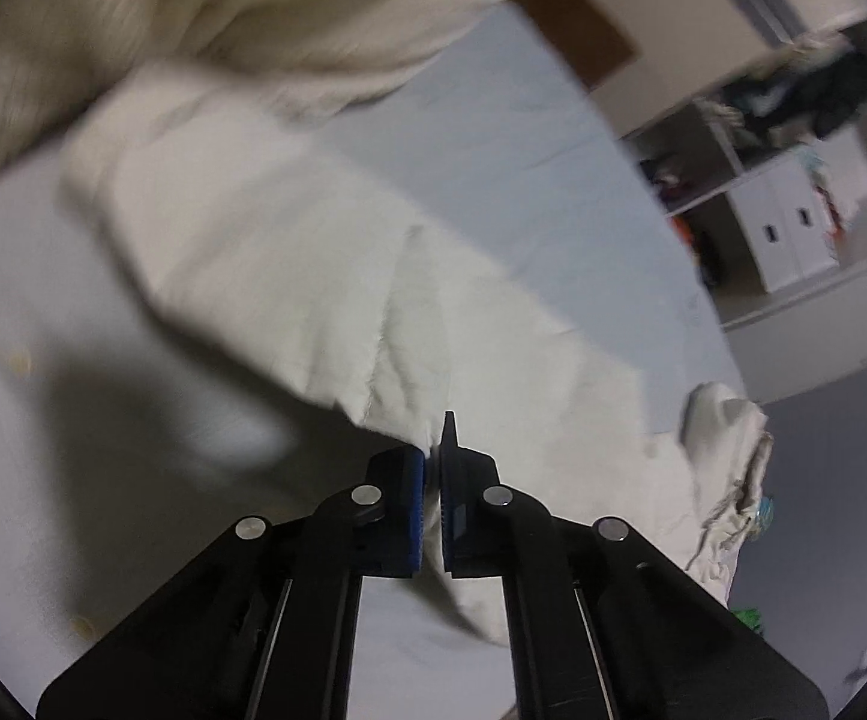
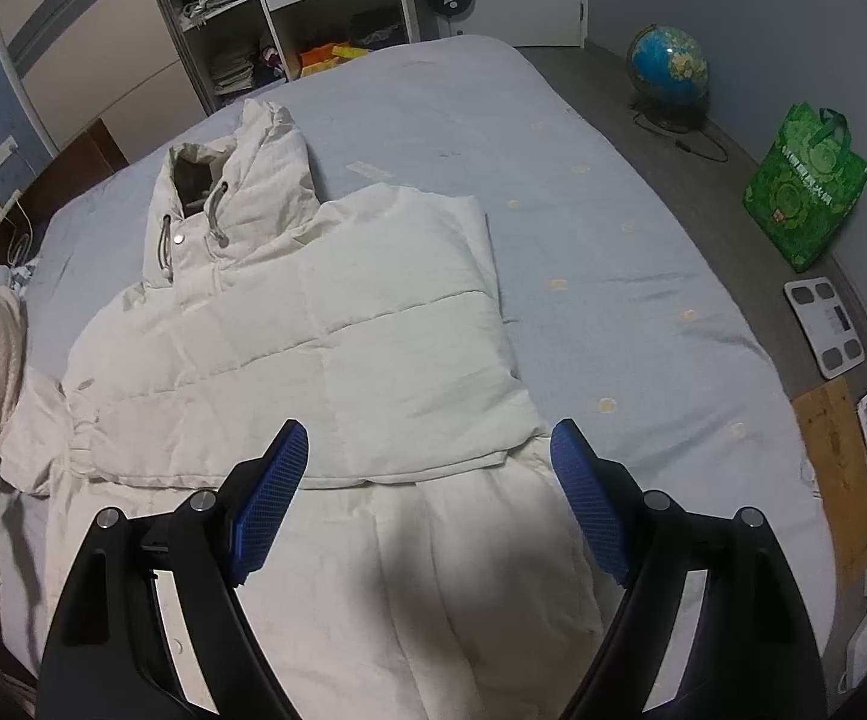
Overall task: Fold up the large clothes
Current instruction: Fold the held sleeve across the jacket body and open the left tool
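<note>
A white puffer jacket (image 2: 313, 348) lies spread on the grey-blue bed (image 2: 613, 252), hood toward the wardrobe (image 2: 313, 6) (one side folded inward). The left gripper (image 1: 432, 462) has its jaws pinched tight on a jacket sleeve (image 1: 289, 252), while the right gripper (image 2: 427, 450) hovers over the jacket's lower part, jaws wide apart, holding nothing.

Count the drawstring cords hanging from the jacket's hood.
2. One cord hangs down the collar's left side; the other cord hangs right of the hood opening. Others may be hidden inside folds.
</note>
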A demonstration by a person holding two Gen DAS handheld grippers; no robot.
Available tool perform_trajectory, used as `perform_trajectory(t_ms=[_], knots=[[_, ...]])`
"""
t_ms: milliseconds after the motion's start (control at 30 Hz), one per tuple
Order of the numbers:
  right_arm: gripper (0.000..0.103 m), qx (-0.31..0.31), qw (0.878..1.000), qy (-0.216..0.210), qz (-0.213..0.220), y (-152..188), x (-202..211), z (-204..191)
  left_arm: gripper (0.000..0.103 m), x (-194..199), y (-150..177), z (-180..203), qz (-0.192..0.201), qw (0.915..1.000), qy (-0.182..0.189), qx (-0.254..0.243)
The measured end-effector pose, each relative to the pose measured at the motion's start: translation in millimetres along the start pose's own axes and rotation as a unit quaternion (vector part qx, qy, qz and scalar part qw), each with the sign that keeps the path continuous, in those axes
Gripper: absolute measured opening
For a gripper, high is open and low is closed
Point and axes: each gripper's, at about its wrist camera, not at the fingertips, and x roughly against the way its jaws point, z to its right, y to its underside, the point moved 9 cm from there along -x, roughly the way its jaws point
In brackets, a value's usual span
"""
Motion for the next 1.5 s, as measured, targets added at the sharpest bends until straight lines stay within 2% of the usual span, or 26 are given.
perform_trajectory(t_ms=[100, 200, 400, 500, 600, 833, 933, 1133, 1367, 1433, 1500], knots=[[0.079, -0.001, 1.000, -0.006, -0.001, 0, 0, -2, 0.003, 19, -2, 38, 0.029, 0.9979, 0.007, -0.058], [0.079, -0.005, 1.000, -0.012, -0.003, -1, -1, -3, 0.003, 37, 6, 81, 0.046, 0.9923, 0.034, -0.110], [0.079, -0.018, 1.000, -0.024, -0.002, -1, 2, -1, 0.003, 62, 50, 151, 0.050, 0.9771, 0.076, -0.192], [0.079, -0.024, 0.999, -0.028, -0.001, -1, 4, 1, 0.003, 66, 80, 193, 0.045, 0.9658, 0.095, -0.237], [0.079, -0.030, 0.999, -0.032, 0.000, -1, 7, 3, 0.003, 72, 114, 231, 0.040, 0.9499, 0.111, -0.289], [0.079, -0.051, 0.998, -0.040, 0.003, 0, 13, 17, 0.003, 48, 197, 285, -0.005, 0.9189, 0.125, -0.374], [0.079, -0.060, 0.997, -0.042, 0.004, 0, 15, 23, 0.003, 26, 228, 297, -0.026, 0.9074, 0.115, -0.403], [0.079, -0.068, 0.997, -0.047, 0.005, 2, 19, 30, 0.003, -18, 276, 303, -0.066, 0.8901, 0.083, -0.443], [0.079, -0.080, 0.995, -0.057, 0.003, 2, 20, 35, 0.005, -59, 320, 280, -0.117, 0.8642, 0.040, -0.488], [0.079, -0.082, 0.995, -0.060, 0.001, 2, 19, 34, 0.007, -77, 332, 266, -0.147, 0.8564, 0.021, -0.494], [0.079, -0.079, 0.995, -0.061, 0.000, 3, 18, 31, 0.009, -89, 338, 254, -0.167, 0.8536, 0.008, -0.493]])
